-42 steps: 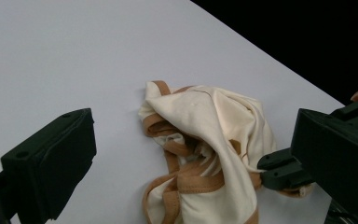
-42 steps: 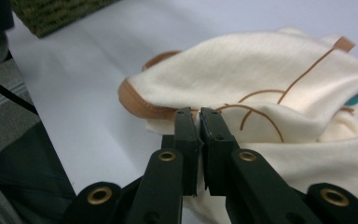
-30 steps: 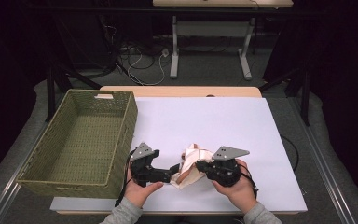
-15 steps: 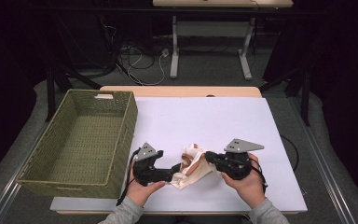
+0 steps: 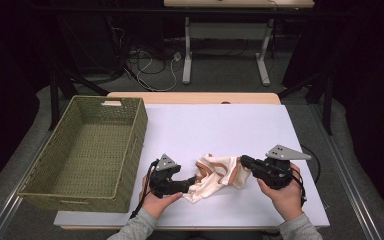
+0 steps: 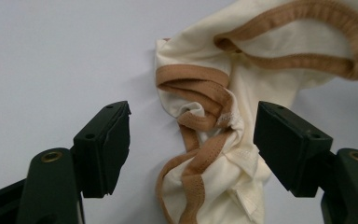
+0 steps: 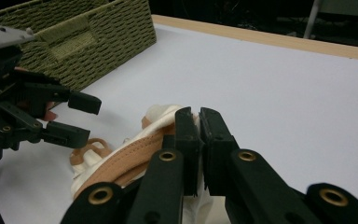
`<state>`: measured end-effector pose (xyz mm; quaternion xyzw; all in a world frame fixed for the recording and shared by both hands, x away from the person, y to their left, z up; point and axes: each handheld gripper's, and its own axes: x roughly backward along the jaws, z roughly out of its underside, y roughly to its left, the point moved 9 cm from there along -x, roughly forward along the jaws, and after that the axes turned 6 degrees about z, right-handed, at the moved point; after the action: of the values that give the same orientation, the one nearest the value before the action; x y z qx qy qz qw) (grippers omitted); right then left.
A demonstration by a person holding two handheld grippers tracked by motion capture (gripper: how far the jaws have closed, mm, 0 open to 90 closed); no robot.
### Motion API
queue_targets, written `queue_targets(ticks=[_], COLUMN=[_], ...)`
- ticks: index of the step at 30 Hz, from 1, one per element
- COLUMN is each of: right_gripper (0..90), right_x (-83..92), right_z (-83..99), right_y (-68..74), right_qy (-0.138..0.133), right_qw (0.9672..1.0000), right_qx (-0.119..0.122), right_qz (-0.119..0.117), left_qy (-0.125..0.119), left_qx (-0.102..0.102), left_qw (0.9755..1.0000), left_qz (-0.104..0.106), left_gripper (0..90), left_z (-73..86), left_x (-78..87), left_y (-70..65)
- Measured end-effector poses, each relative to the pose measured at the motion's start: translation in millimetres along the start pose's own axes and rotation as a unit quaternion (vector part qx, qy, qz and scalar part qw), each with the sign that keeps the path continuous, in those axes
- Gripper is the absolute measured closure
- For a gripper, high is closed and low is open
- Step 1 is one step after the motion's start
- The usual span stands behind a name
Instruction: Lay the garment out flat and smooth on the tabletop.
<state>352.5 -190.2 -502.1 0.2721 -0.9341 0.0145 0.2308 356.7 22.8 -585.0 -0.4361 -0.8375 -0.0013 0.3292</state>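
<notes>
Two tools: R tool (image 7: 195, 122) pinches garment (image 7: 121, 158).

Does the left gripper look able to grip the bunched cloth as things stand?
Probably yes: the left gripper, its jaws just closing, already straddles the cloth; nothing lies between.

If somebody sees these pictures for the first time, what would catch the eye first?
Probably the crumpled cream garment with tan trim, near the front edge of the white table. The right gripper is shut on one end of it, and the left gripper, whose fingers have just been closing, straddles the other end without pressing yet. The green woven basket stands empty at the left.
</notes>
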Motion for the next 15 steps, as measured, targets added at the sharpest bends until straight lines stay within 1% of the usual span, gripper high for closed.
queue_targets(ticks=[1,2,5,6,7,9,10,11,12,14,15], right_gripper=[86.4,86.5,86.4,86.5,86.5,86.4,86.4,86.4,86.5,86.4,86.4], right_x=[1.1,2.9,5.6,6.2,6.4,6.8,6.5,6.9,6.5,5.4,5.1], right_z=[-0.9,-1.2,-3.9,-4.0,-4.2,-3.5,-3.4,-2.5,-2.2,-1.8,-1.4], right_y=[-1.9,-4.1,-10.2,-12.0,-12.8,-14.7,-15.3,-15.7,-15.2,-16.0,-16.3], right_qy=[-0.003,-0.001,-0.008,-0.008,-0.010,-0.007,-0.009,-0.006,-0.006,-0.008,-0.008], right_qw=[1.0000,1.0000,0.9999,0.9999,0.9998,0.9998,0.9998,0.9998,0.9997,0.9997,0.9998], right_qx=[-0.002,-0.004,-0.009,-0.009,-0.013,-0.011,-0.011,-0.011,-0.015,-0.014,-0.012], right_qz=[0.003,0.006,0.011,0.012,0.014,0.014,0.016,0.016,0.016,0.017,0.016], left_qy=[0.005,0.003,0.008,0.009,0.011,0.016,0.017,0.020,0.023,0.028,0.029], left_qx=[-0.004,-0.002,-0.004,0.001,-0.002,-0.006,-0.002,0.002,0.002,-0.008,-0.002], left_qw=[1.0000,1.0000,0.9999,0.9999,0.9999,0.9998,0.9998,0.9998,0.9997,0.9996,0.9996], left_qz=[-0.001,-0.004,-0.012,-0.011,-0.010,-0.012,-0.010,-0.004,0.000,-0.002,-0.001], left_gripper=[28.7,29.4,32.8,33.3,34.3,38.2,38.3,38.4,39.7,41.3,41.4], left_z=[0.8,1.1,0.8,0.5,-0.6,-2.8,-4.1,-4.7,-5.2,-5.2,-4.8], left_x=[-0.7,-2.2,-6.2,-7.5,-9.5,-14.4,-17.4,-20.4,-23.0,-27.0,-30.1], left_y=[1.1,1.5,4.2,3.8,4.6,5.9,5.7,5.0,4.9,6.5,5.9])
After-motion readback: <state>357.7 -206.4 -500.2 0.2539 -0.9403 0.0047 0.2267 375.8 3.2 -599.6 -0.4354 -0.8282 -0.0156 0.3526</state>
